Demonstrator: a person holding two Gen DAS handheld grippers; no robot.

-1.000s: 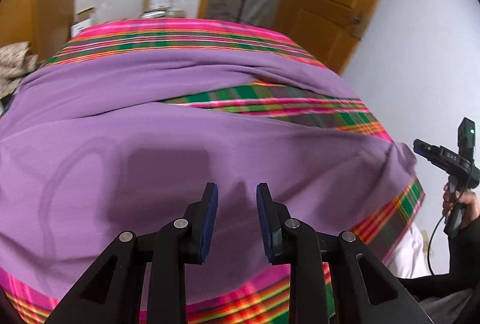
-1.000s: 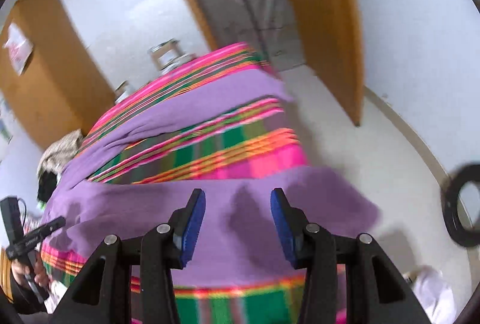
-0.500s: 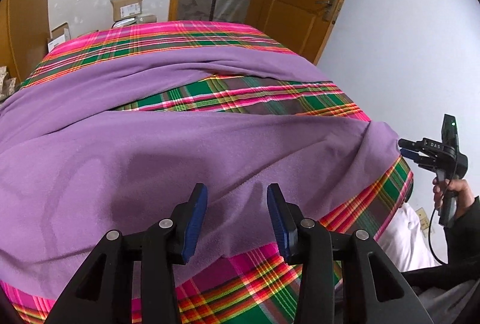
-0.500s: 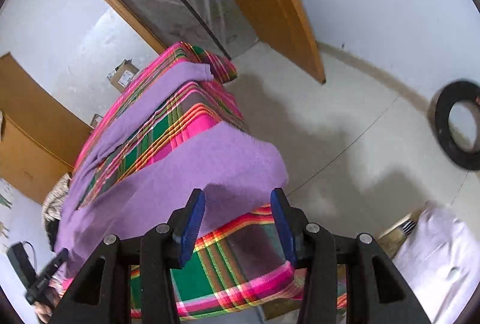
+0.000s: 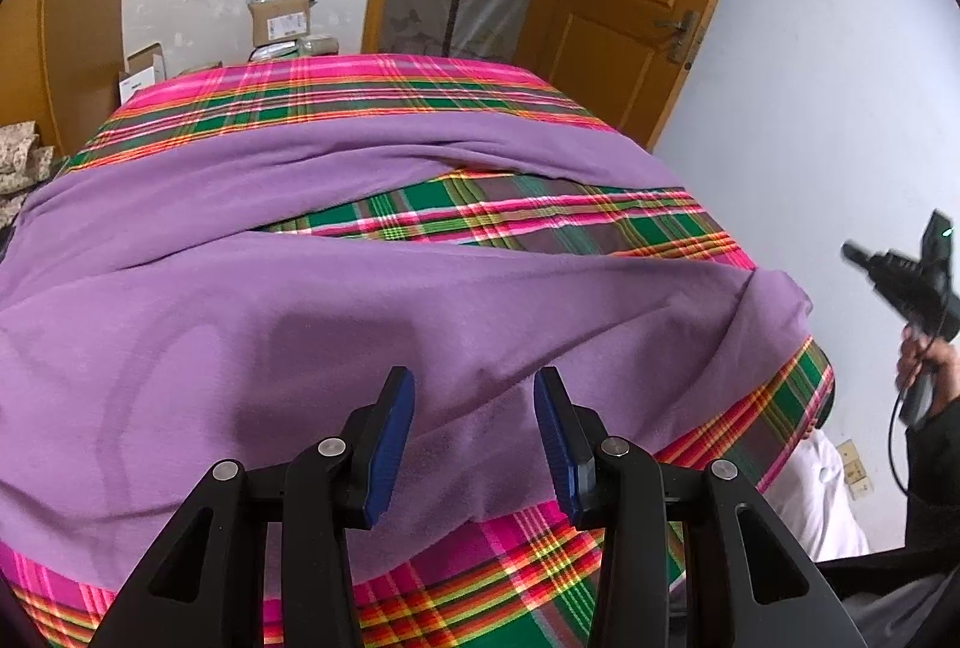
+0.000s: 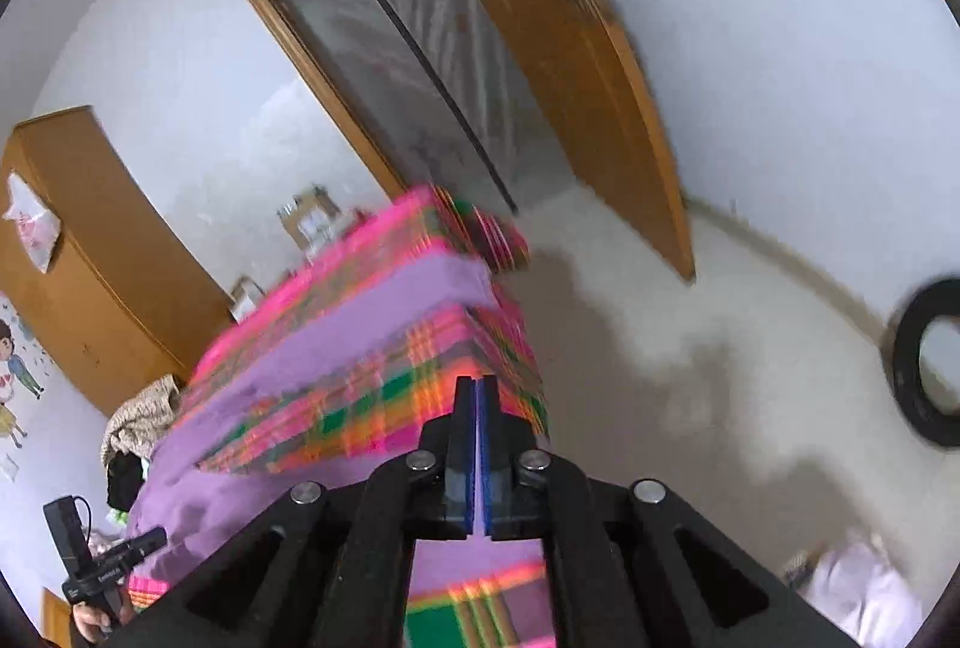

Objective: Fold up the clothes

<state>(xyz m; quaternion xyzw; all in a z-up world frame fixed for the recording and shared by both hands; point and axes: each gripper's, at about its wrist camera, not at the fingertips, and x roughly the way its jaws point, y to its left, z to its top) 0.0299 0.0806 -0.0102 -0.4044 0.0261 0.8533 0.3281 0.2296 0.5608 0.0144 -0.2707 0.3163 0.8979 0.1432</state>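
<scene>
Two grippers over one purple cloth, spread across plaid bed. Left gripper, 6 o'clock: half-wide, empty, above near hem. Right gripper: closing on nothing, lately wide; corner not gripped.

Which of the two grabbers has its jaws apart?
The left gripper: blue pads spread above the purple cloth. The right gripper has its jaws closing, pads nearly together.

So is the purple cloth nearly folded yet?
Not nearly. The purple cloth lies spread and wrinkled across the plaid bed cover, with no neat fold showing. Nothing is in hand: the left gripper hovers open over it, and the right gripper is closing on nothing, off the bed's side. All the folding is left.
</scene>
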